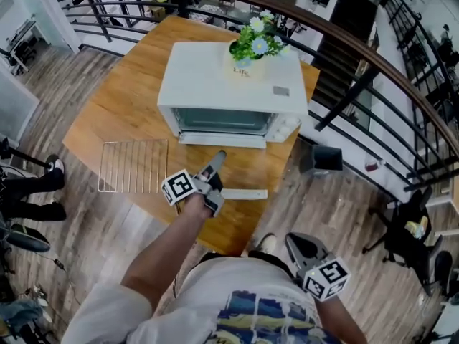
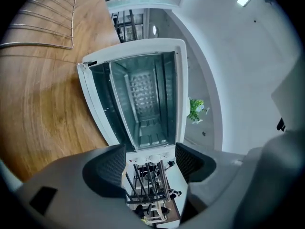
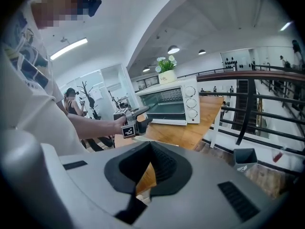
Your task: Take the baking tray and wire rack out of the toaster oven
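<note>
The white toaster oven [image 1: 229, 84] stands on the wooden table [image 1: 115, 110] with its door folded down. Its inside [image 2: 143, 99] shows bare walls and floor in the left gripper view. The wire rack [image 1: 133, 165] lies flat on the table, left of the oven, and its corner [image 2: 43, 27] also shows in the left gripper view. A pale flat strip [image 1: 245, 193] lies by the table's front edge; I cannot tell if it is the baking tray. My left gripper [image 1: 217, 156] hovers open and empty in front of the oven door [image 2: 150, 156]. My right gripper [image 1: 294, 242] is shut and empty, low beside my body [image 3: 151, 149].
A pot of flowers [image 1: 252, 45] sits on top of the oven. A curved black railing [image 1: 373, 70] runs behind and to the right of the table. A dark bin [image 1: 320, 160] stands on the floor at the right. Another person's legs [image 1: 29, 185] are at the far left.
</note>
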Motion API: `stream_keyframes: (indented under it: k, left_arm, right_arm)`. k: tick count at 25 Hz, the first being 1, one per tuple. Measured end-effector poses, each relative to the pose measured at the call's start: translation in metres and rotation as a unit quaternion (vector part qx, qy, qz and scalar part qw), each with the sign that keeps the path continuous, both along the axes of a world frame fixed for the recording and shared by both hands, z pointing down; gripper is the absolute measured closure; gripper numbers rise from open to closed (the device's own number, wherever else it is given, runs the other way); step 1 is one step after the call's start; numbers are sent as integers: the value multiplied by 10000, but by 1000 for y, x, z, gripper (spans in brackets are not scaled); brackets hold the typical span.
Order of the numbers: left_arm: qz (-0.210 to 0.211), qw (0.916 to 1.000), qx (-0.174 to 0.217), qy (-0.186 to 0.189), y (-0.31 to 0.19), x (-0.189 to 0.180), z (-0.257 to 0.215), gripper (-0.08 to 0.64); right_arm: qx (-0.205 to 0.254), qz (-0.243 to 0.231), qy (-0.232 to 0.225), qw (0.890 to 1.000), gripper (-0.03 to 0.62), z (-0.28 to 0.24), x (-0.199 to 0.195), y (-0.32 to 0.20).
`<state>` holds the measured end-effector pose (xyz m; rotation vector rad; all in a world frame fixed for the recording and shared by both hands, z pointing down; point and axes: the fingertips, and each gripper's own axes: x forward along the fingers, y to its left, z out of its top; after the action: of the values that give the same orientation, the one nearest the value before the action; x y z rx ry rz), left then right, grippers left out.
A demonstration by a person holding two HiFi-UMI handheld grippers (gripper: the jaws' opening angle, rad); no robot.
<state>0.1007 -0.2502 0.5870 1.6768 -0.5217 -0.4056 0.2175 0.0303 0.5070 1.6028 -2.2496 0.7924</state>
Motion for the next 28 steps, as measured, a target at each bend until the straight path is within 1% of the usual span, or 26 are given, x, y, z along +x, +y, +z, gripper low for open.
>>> stream_keyframes:
  k: [3,8,12,18,24,28]
  left_arm:
    - [-85,10000,8,-26,-15,8,5,236]
    - [-252,9997,-20,41,-37,20,10,236]
    - [-429,9989,-99,170,-56,27,17,236]
    - [-711,9968,-309,198,-80,33,33,236]
    - [-878,9949,-444,232,-98,40,47,236]
    - [-928,9943,-413,326,-109,48,51,236]
  right_arm:
    - [-30,42,20,10000,591,0,11,4]
    - [-124,99,0,9999,591,0,22,7]
    - [-184,118,-13,9998,591,4,28,9]
    - [-259,198,-126,9994,591,8,31,13]
    - [-308,367,-138,9988,591,10,44,19]
    - [-370,424,-137,9983,591,13,50,23]
